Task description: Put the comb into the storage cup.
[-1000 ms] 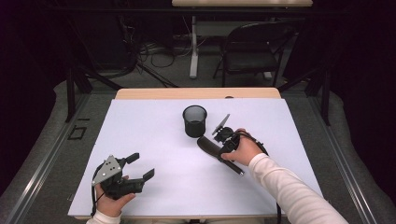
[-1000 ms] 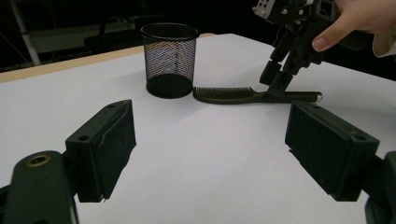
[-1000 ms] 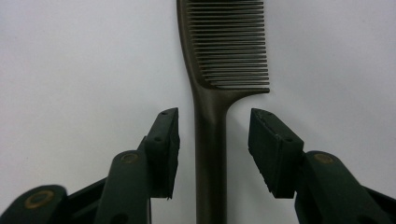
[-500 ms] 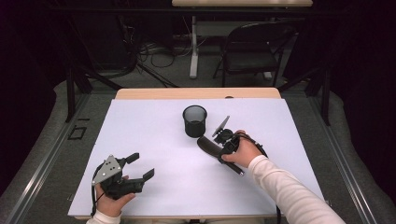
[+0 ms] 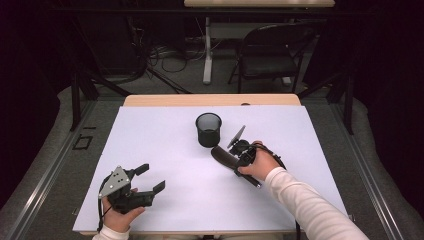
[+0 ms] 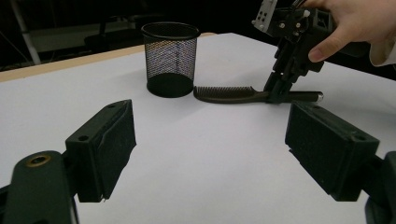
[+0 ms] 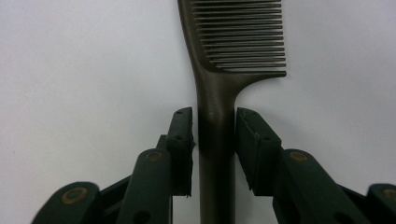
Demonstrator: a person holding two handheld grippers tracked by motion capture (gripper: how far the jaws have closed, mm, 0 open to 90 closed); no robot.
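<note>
A dark comb (image 5: pixel 222 155) lies flat on the white table sheet (image 5: pixel 150 130), just in front of a black mesh cup (image 5: pixel 208 130). My right gripper (image 5: pixel 239 162) points down over the comb's handle. In the right gripper view the handle (image 7: pixel 215 140) runs between the jaws of the right gripper (image 7: pixel 215 135), which have just been closing. Their pads (image 7: pixel 183 149) stand hard by its sides with thin gaps showing, so it counts as open. The left gripper view shows the comb (image 6: pixel 224 93) and the cup (image 6: pixel 170 58) ahead. My left gripper (image 5: pixel 151 177) rests near the front left, open and empty.
The table's wooden far edge (image 5: pixel 210 100) lies behind the cup. A black chair (image 5: pixel 272 55) and a desk leg (image 5: pixel 207 50) stand on the floor beyond the table. Bare sheet stretches between the two grippers.
Both hands have kept their places. In the high view the right gripper stays over the comb; its jaws are too small there to show movement.
</note>
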